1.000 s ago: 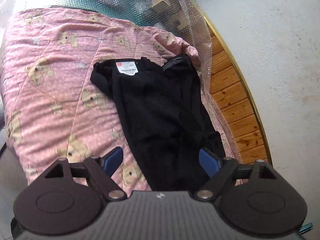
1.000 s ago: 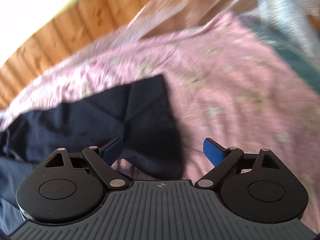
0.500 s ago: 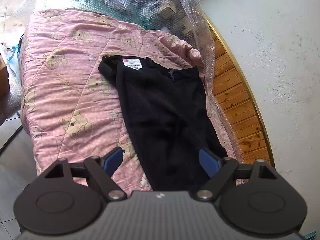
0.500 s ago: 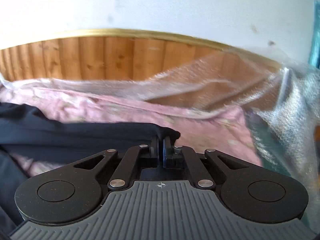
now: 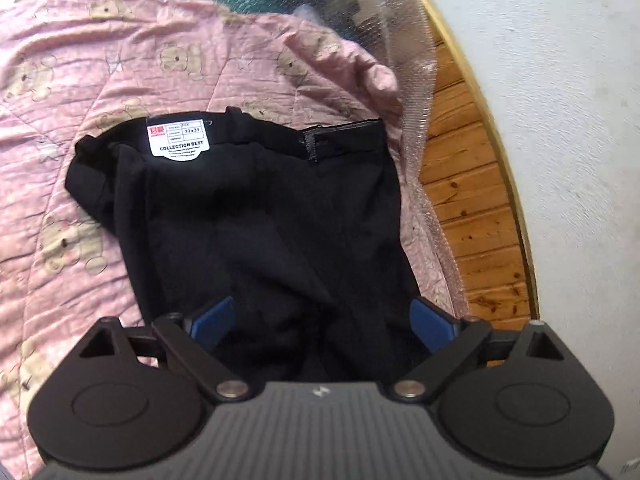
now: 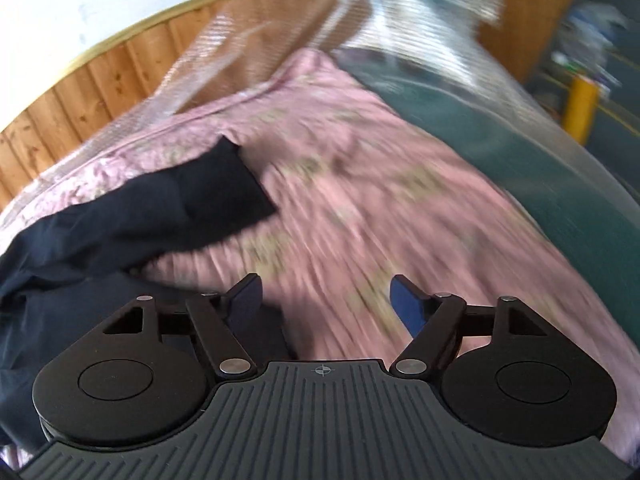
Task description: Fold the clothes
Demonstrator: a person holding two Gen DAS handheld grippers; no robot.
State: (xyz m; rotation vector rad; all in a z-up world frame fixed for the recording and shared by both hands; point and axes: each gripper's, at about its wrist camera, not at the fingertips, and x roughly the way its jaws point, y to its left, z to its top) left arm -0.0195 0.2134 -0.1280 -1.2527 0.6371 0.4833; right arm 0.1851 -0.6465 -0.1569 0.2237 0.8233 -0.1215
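Black trousers [image 5: 256, 216] lie flat on a pink teddy-bear quilt [image 5: 80, 92], waistband at the far end with a white size label [image 5: 178, 139]. My left gripper [image 5: 322, 320] is open and empty, low over the trouser legs. In the blurred right wrist view, a corner of the black trousers [image 6: 192, 196] lies on the quilt [image 6: 360, 200] at the left. My right gripper [image 6: 325, 300] is open and empty, above the quilt just right of that cloth.
Bubble wrap [image 5: 392, 12] covers a teal surface beyond the quilt [image 6: 520, 152]. A wooden panel with a gold rim [image 5: 476, 208] and a white wall [image 5: 580, 120] run along the right side. A yellow post [image 6: 580, 108] stands far right.
My right gripper was shut on the trouser edge half a second ago; it has opened, let go and swung right. My left gripper has moved in closer to the trousers.
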